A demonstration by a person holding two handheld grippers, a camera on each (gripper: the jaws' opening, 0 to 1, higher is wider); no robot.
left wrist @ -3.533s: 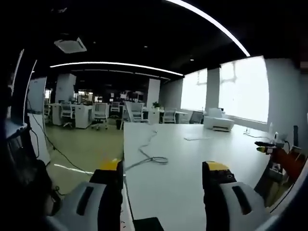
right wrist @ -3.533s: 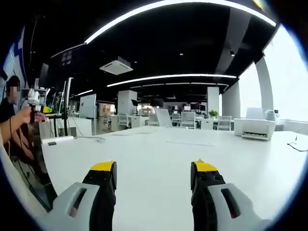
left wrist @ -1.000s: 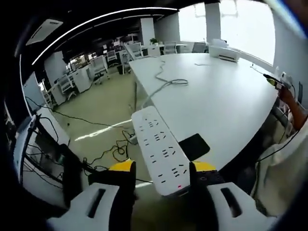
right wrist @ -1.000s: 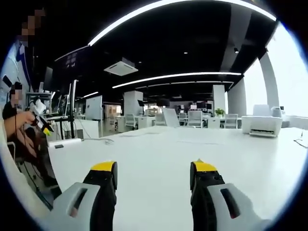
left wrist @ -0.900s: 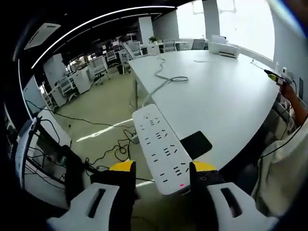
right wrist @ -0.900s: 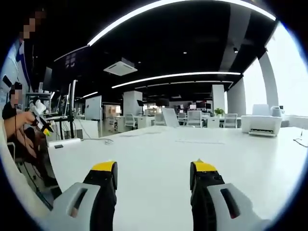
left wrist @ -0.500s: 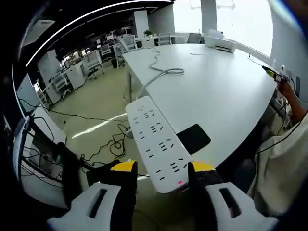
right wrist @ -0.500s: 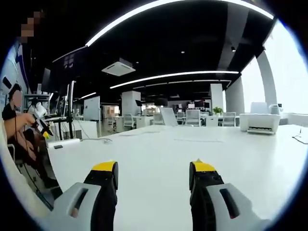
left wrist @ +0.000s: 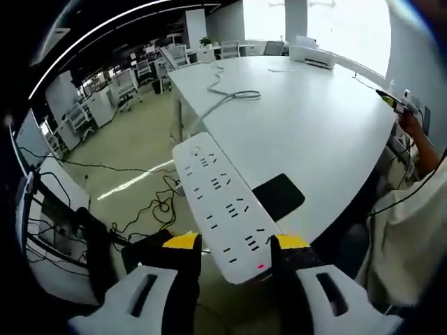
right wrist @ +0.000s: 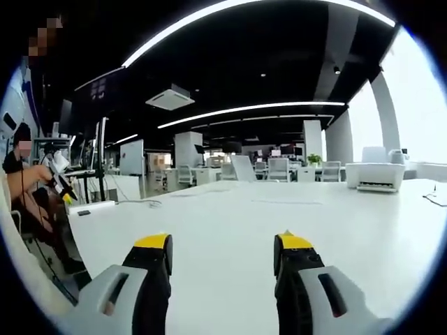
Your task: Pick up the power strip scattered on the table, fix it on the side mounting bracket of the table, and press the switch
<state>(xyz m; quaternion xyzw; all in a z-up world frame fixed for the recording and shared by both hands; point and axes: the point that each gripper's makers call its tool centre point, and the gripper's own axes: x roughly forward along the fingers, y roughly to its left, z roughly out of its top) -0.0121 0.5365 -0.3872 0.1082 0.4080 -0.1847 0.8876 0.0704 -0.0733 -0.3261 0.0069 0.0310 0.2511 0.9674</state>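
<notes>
A long white power strip (left wrist: pixel 223 202) with several sockets and a small red light (left wrist: pixel 260 266) at its near end sits between the jaws of my left gripper (left wrist: pixel 236 243), which is shut on that end. The strip is held up along the edge of the white table (left wrist: pixel 314 118), its far end pointing away from me. Its grey cable (left wrist: pixel 227 95) loops on the tabletop farther off. My right gripper (right wrist: pixel 222 246) is open, with nothing between its fingers, above another stretch of the white table (right wrist: pixel 230 216).
A flat black rectangle (left wrist: pixel 278 197) lies on the table beside the strip, near the edge. Loose cables (left wrist: pixel 157 209) trail on the floor below. A person's sleeve (left wrist: pixel 412 209) is at the right. A printer (right wrist: pixel 371 176) stands far off, and another person (right wrist: pixel 28 188) sits at the left.
3.5 s ago the left gripper was open and empty over the table; it is shut on the power strip now. Over the last second that view tilted down slightly. The right gripper stayed put.
</notes>
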